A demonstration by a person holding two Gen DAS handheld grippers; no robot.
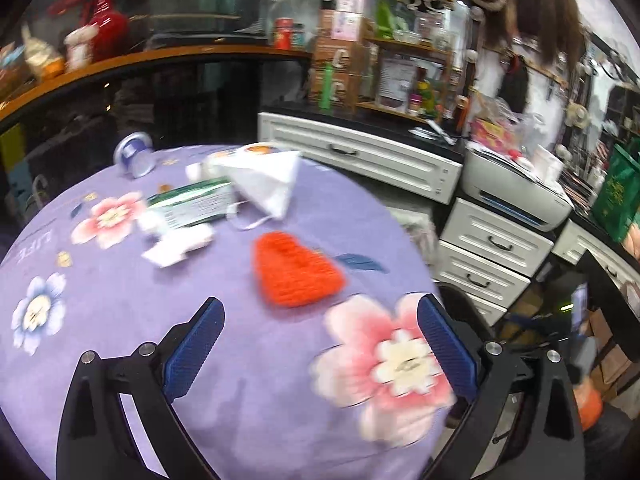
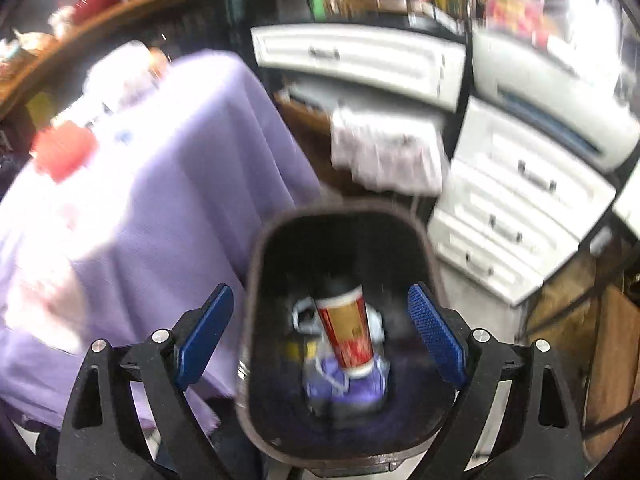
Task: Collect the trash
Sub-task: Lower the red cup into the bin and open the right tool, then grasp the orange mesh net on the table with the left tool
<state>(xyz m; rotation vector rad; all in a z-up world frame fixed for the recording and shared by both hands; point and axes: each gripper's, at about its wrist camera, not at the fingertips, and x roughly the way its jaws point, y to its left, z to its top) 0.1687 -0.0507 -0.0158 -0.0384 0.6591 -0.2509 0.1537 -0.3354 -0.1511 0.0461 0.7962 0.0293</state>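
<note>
My left gripper [image 1: 320, 312] is open and empty above the purple flowered tablecloth [image 1: 120, 312]. Just ahead of it lies an orange knitted hat [image 1: 294, 270]. Farther back lie a white face mask [image 1: 272, 180], a green and white box [image 1: 192, 204], crumpled white paper [image 1: 176, 246] and a tipped clear cup [image 1: 134, 156]. My right gripper [image 2: 320, 304] is open and empty above a dark trash bin [image 2: 256, 280]. Inside the bin, a red and gold paper cup [image 2: 346, 332] stands tilted on purple and white trash [image 2: 360, 392].
White drawer units [image 1: 492, 248] and a printer [image 1: 516, 188] stand right of the table. A wooden counter [image 1: 120, 60] with ornaments runs behind it. In the right wrist view the tablecloth [image 2: 168, 184] hangs left of the bin, drawers [image 2: 512, 216] stand to its right.
</note>
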